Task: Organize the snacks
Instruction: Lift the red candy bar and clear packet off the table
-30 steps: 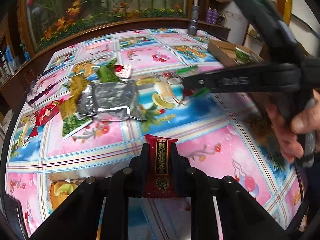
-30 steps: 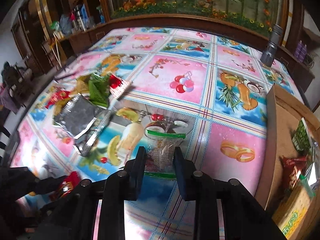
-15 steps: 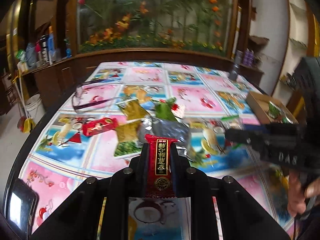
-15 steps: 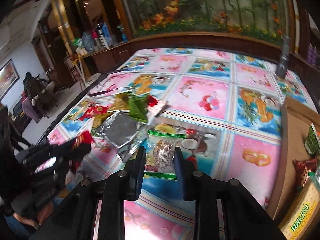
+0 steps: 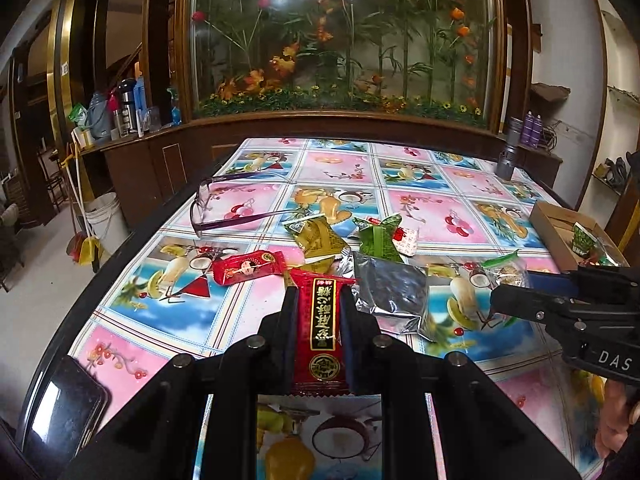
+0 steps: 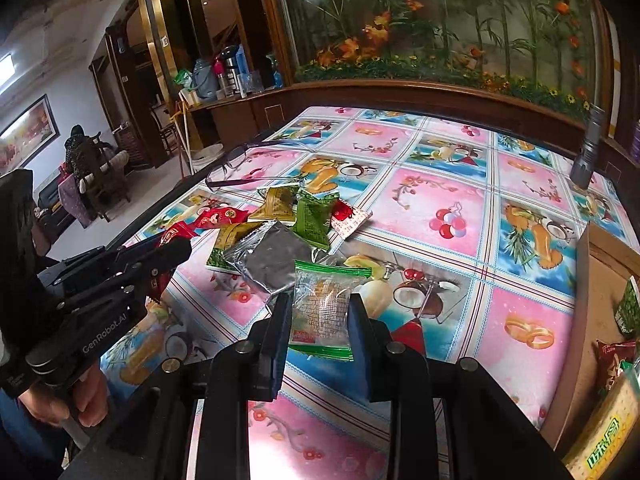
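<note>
Partly done: left gripper (image 5: 316, 320) clamps a red packet (image 5: 319, 328), right gripper (image 6: 318, 316) a clear-wrapped biscuit (image 6: 323, 308); cardboard box (image 6: 592, 280), right edge, holds few, mid-frame snack pile (image 6: 280, 236) remains.

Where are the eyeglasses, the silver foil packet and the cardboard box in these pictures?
eyeglasses (image 5: 204, 200), left wrist view, on the near lens.
silver foil packet (image 5: 390, 290), left wrist view, on the middle of its crinkled face.
cardboard box (image 6: 600, 276), right wrist view, on its bare inner floor near the left wall.

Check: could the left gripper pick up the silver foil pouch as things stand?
Probably not yet: the left gripper is shut on the red snack packet. The silver foil pouch lies uncovered just beyond.
</note>
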Available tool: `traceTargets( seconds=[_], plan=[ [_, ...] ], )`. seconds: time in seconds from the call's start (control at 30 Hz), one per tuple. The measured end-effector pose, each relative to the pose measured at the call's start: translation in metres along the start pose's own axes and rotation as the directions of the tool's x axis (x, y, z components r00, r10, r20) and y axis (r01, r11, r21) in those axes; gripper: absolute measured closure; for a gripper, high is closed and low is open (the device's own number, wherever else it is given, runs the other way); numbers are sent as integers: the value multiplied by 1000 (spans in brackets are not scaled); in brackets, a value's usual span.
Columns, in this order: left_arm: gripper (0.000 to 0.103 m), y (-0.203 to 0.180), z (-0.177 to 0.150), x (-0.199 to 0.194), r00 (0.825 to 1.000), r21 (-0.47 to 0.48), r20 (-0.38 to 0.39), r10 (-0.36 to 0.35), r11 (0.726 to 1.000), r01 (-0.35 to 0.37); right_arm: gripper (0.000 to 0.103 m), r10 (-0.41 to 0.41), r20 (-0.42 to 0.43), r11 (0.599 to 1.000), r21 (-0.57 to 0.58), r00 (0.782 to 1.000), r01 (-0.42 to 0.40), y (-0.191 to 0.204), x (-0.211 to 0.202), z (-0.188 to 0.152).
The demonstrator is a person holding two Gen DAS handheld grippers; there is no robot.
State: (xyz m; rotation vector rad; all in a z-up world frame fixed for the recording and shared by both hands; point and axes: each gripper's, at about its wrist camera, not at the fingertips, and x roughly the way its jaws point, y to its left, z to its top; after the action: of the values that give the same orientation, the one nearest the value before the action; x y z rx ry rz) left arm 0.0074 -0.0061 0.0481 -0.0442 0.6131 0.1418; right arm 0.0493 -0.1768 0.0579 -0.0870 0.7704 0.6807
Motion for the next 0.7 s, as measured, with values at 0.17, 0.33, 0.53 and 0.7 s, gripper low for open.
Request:
traceTargets(
  seconds=[0.17,0.33,0.53,0.7],
  plan=[
    [85,-3,-1,-3,999,24,21,27,999,-28,72,1,1,1000,-3,1000,-1,0,-1,0],
    [85,-4,0,-5,999,34,30,35,999,-36,72,-1,2,1000,-4,1000,1,0,-1,0],
    [85,-4,0,-6,999,33,34,39,999,-40,72,1,3,1000,-6,1000,-1,1,-1,0],
    [85,-3,1,-7,998,36,39,46,998,-48,72,2,5,1000,-6,1000,-2,2,-1,0]
  ],
)
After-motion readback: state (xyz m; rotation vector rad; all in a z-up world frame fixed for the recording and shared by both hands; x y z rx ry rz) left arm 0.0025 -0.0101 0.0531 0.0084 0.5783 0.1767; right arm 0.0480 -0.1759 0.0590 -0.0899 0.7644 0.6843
